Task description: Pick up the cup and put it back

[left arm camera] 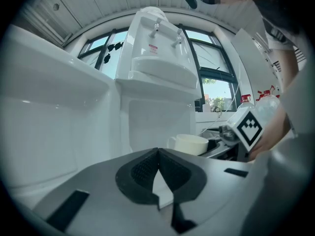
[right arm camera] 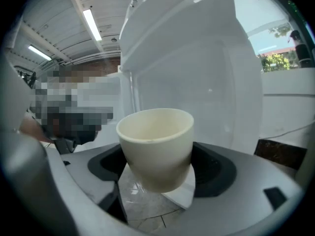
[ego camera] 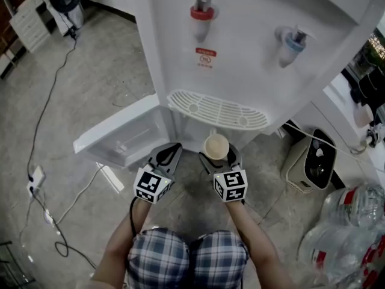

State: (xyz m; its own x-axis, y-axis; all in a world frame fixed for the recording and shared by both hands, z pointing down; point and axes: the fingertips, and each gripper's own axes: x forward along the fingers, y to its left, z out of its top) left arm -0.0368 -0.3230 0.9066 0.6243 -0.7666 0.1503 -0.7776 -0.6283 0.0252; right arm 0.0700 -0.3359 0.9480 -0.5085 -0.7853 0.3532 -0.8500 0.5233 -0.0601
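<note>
Where the room's inventory is taken from the largest item down, first comes the white water dispenser [ego camera: 252, 53], floor-standing, with a red tap and a blue tap on its face and a slotted white drip tray [ego camera: 216, 110] jutting out beneath them. Next is the cabinet door [ego camera: 120, 134] at its foot, swung open to the left over a grey tiled floor. Then the two hand-held tools, side by side and low in front of the dispenser. The left gripper [ego camera: 170, 149] has its jaws drawn together at the tips with nothing between them and is idle. The right gripper [ego camera: 218, 156] has its jaws spread fairly wide and pressed on either side of the cup. Smallest and last is the cup [right arm camera: 156, 146] itself: cream, thick-walled, open end up, apparently empty. It is carried clear of any surface, with floor tiles showing below its base, just in front of and below the drip tray. Handling notes, by judgement only: it looks like glazed ceramic, so rigid under the pads, of modest weight while empty, smooth enough to slide, and likely to chip or break if dropped on the tile. The wall tapers toward the base, so a low grip could squeeze it upward and out. The better hold is across the body at mid-height, where the pads now sit, kept level. The left gripper view hints at a small handle on one side, though that is too unclear to count on.
</note>
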